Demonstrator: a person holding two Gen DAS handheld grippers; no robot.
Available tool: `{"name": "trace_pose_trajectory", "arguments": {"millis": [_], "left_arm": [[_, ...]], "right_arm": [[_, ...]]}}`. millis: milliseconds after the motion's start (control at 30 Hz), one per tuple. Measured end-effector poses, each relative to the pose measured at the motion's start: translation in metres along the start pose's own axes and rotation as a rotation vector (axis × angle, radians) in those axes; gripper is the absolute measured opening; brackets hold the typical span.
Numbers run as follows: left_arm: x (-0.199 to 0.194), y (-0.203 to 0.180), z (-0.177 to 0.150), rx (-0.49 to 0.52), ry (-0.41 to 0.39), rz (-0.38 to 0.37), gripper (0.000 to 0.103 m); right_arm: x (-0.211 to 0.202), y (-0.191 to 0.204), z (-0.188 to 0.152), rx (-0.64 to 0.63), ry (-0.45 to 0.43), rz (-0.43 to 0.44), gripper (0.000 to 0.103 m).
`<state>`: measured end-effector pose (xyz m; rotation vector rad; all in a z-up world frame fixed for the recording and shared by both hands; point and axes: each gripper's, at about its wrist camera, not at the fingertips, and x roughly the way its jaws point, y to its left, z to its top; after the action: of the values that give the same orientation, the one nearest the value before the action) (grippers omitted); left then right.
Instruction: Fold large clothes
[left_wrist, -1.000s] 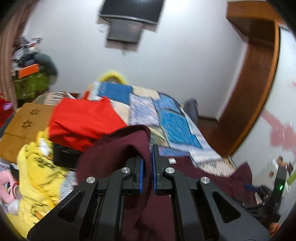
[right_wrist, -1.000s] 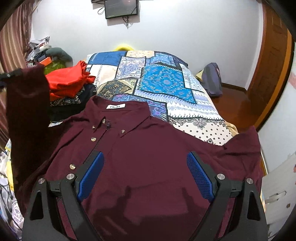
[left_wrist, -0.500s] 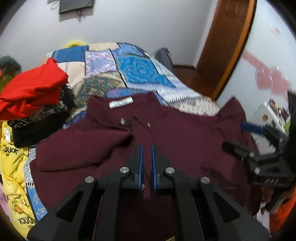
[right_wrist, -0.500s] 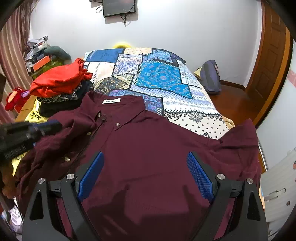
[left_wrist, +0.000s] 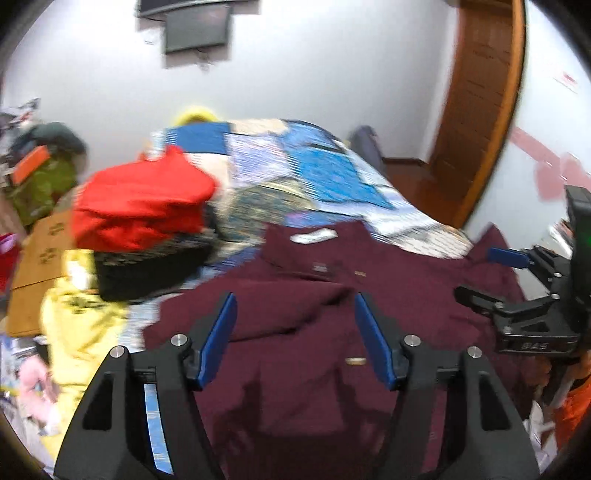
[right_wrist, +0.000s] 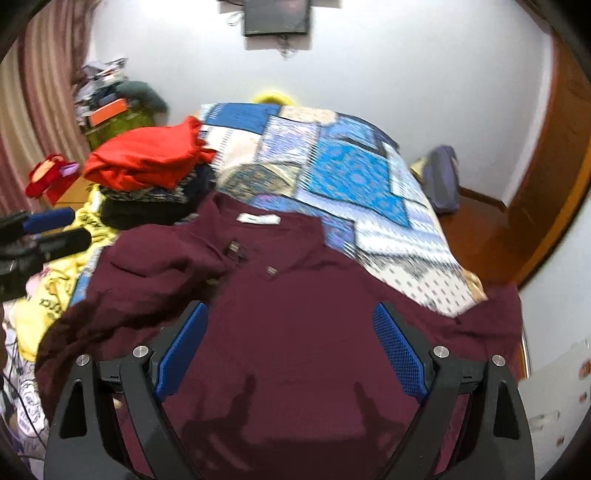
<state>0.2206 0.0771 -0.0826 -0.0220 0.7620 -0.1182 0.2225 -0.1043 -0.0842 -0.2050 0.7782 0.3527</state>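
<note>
Shirt: a maroon button-up shirt (right_wrist: 295, 332) lies front up on the near end of the bed, its collar and white neck label toward the far side.
Shirt left sleeve: folded in across the chest, a rumpled band (left_wrist: 280, 306) lying over the front placket.
Shirt right side: the right shoulder and sleeve (right_wrist: 495, 317) spread out flat toward the right edge of the bed.
Left gripper: the left gripper (left_wrist: 293, 332) hovers over the folded-in sleeve; its jaws have just been opening and now stand apart, with nothing between the blue pads but the cloth lying below.
Right gripper: the right gripper (right_wrist: 291, 347) hangs above the middle of the shirt front, jaws wide apart, gripping nothing.
Bedspread: a patchwork bedspread (right_wrist: 343, 173) in blue, white and cream covers the bed beyond the collar.
Clothes pile: just left of the collar, a red garment (right_wrist: 144, 158) sits on top of dark folded clothes (right_wrist: 155, 210).
Yellow cloth: a yellow printed cloth (left_wrist: 77, 317) lies at the near left, beside the shirt's left edge.
Far wall: a dark screen (right_wrist: 275, 14) is mounted high on the white wall.
Right side: a wooden door frame (left_wrist: 476, 110) stands at the far right.
</note>
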Motion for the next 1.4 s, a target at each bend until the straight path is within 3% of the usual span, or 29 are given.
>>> {"name": "trace_pose_trajectory", "arguments": {"millis": [67,200,333,667,967,1067,1200,1267,1400], "left_arm": [[-0.006,0.024,-0.001,-0.033,-0.014,0.042,0.072],[-0.014,0.074,-0.010,-0.092,-0.017,0.151,0.072],[-0.012,0.114,-0.029,-0.155,0.006,0.201,0.072],[0.007,0.173,-0.072,-0.278,0.082,0.231,0.072],[0.024,0.197,-0.091,-0.332,0.129,0.221,0.072],[0.027,0.201,-0.094,-0.341,0.135,0.220,0.072],[0.029,0.206,-0.097,-0.346,0.139,0.221,0.072],[0.030,0.207,-0.098,-0.350,0.141,0.220,0.072],[0.029,0.207,-0.098,-0.345,0.143,0.222,0.072]], "right_arm": [[0.002,0.014,0.011,-0.048,-0.015,0.013,0.089],[0.010,0.044,0.027,-0.148,-0.027,0.039,0.089],[0.035,0.085,0.039,-0.275,0.010,0.079,0.089],[0.124,0.175,0.035,-0.510,0.252,0.181,0.089],[0.184,0.204,0.026,-0.621,0.410,0.120,0.087],[0.193,0.206,0.026,-0.646,0.404,0.097,0.077],[0.198,0.209,0.029,-0.644,0.393,0.105,0.056],[0.196,0.208,0.028,-0.652,0.369,0.092,0.043],[0.183,0.203,0.032,-0.645,0.308,0.065,0.027]]}}
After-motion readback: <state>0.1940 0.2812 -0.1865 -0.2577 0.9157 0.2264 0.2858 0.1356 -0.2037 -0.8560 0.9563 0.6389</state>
